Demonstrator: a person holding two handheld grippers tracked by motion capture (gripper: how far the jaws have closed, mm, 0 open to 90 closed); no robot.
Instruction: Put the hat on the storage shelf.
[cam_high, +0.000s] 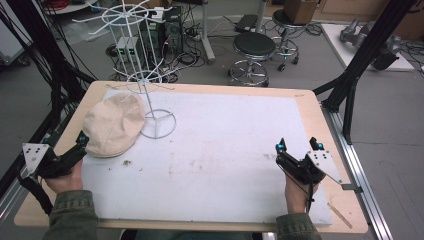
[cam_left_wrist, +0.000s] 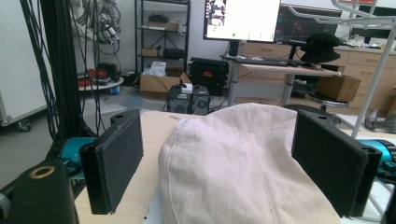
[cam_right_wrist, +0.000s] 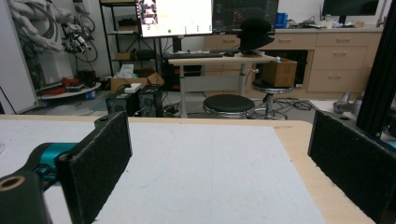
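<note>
A beige cloth cap (cam_high: 112, 125) lies flat on the white mat (cam_high: 225, 150) at the table's left, touching the round base of a white wire rack stand (cam_high: 159, 122). My left gripper (cam_high: 80, 142) sits at the cap's near left edge. In the left gripper view the cap (cam_left_wrist: 243, 158) bulges up close between the wide-apart black jaws of my left gripper (cam_left_wrist: 224, 163), and neither pad presses it. My right gripper (cam_high: 297, 146) rests low over the mat's right side. In the right gripper view my right gripper (cam_right_wrist: 219, 158) is open with nothing between its jaws.
The wire rack's pole and spoked arms (cam_high: 132, 20) rise over the table's far left corner. Black frame posts (cam_high: 367, 45) stand at the right, and cables hang at the left. Two stools (cam_high: 254, 50) stand on the floor beyond the far edge. Bare wood (cam_high: 312, 115) borders the mat.
</note>
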